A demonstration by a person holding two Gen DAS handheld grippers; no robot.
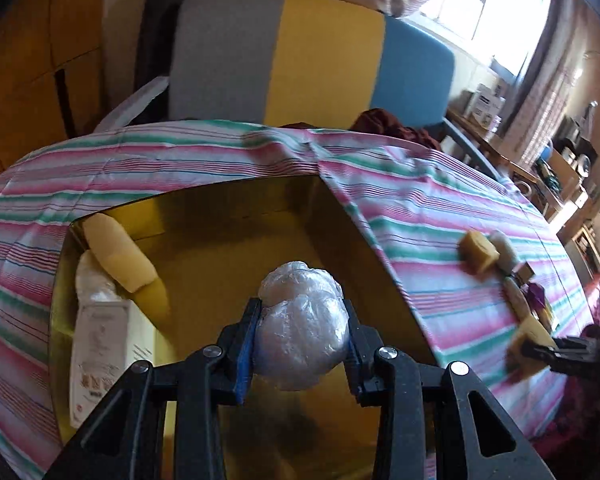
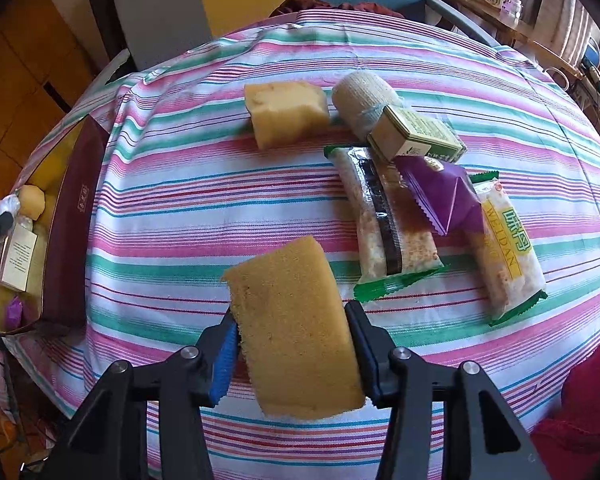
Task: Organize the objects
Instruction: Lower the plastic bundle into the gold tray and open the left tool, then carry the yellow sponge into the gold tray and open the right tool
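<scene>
— What does your left camera show?
— My left gripper [image 1: 302, 334] is clamped on a crumpled plastic ball [image 1: 302, 322], over the open box [image 1: 340, 216]. The box floor ahead is bare; a yellow roll [image 1: 118, 254] and a white carton [image 1: 100, 356] crowd its left wall.

— And the right?
— My right gripper [image 2: 290, 354] pinches a yellow sponge [image 2: 296, 328] above the striped tablecloth [image 2: 180, 208]. Open cloth lies left toward the box edge; snack packets [image 2: 384, 220], a small green carton [image 2: 418, 136] and another sponge [image 2: 286, 114] cluster ahead to the right.
</scene>
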